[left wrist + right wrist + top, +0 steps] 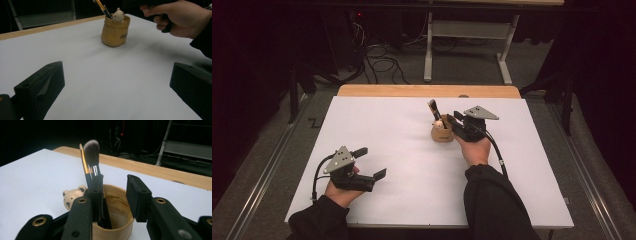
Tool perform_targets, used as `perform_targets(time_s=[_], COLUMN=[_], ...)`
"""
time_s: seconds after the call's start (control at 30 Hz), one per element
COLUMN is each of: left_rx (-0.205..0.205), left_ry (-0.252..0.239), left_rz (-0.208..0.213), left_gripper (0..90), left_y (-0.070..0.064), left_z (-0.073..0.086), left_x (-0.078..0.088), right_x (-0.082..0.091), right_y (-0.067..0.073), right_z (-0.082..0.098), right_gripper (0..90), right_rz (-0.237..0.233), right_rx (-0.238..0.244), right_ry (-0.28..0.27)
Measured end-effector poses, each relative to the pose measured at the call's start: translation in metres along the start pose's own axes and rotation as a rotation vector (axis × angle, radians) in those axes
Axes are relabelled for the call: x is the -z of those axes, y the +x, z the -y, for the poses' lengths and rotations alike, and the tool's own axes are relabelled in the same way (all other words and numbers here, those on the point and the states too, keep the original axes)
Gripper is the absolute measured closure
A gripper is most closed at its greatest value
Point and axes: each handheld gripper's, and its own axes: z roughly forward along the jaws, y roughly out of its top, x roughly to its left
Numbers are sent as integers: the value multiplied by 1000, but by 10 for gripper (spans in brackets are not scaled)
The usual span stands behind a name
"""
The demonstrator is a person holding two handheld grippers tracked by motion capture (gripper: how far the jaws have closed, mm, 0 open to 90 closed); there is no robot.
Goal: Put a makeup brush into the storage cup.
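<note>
1. The right tongs [115, 195] were seen parted a modest way over the mouth of a little tan holder [117, 220], with a clear gap between the two pads. Nothing was being squeezed, tbh.
2. The left-hand pad in the right gripper view was parked right against the handles of the two brushes standing in the holder; whether it actually touched them couldn't be told. The other pad was hung over the open mouth, clear of everything.
3. The left tongs [371, 162] were held wide open and empty, low over the bench [402, 150] near its front left, well apart from the holder.
4. The holder [442, 132] was sat right of centre toward the back of the bench, just beside the right tongs [451, 121].
5. Shapes and stuff: the holder was shaped like a squat rolled-top sack, smooth and glazed-looking, with some dark lettering on its side and a small cream bear figure [72, 198] perched at the rim.
6. A fluffy brush [91, 151] with a dark, pale-tipped angled head and a slimmer orange-handled brush [83, 161] were leaned together in it.
7. The pads were made of matte black blocky foam-like material, bolted on with brass-coloured rivets. The bench was covered in plain white sheet, with a wooden edge left bare at the back.
</note>
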Motion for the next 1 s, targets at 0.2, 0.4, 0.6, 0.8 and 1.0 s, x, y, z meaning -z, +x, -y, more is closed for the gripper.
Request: perform_targets(time_s=[0.2, 0.4, 0.6, 0.8, 1.0], left_rx=[-4, -6, -7, -8, -10], left_ry=[0, 2, 3, 6, 10], left_rz=[-2, -2, -2, 0, 2], left_gripper=[6, 6, 6, 6, 6], left_y=[0, -1, -1, -1, -1], left_z=[0, 0, 0, 0, 0], left_x=[0, 0, 0, -1, -1], right_x=[3, 7, 10, 15, 19], right_y=[0, 0, 0, 1, 3], right_z=[1, 4, 8, 12, 16], right_gripper=[671, 625, 573, 543, 520], right_rz=[-2, -10, -19, -23, -35], right_rx=[-1, -1, -3, -3, -2], right_ry=[2, 4, 20, 22, 29])
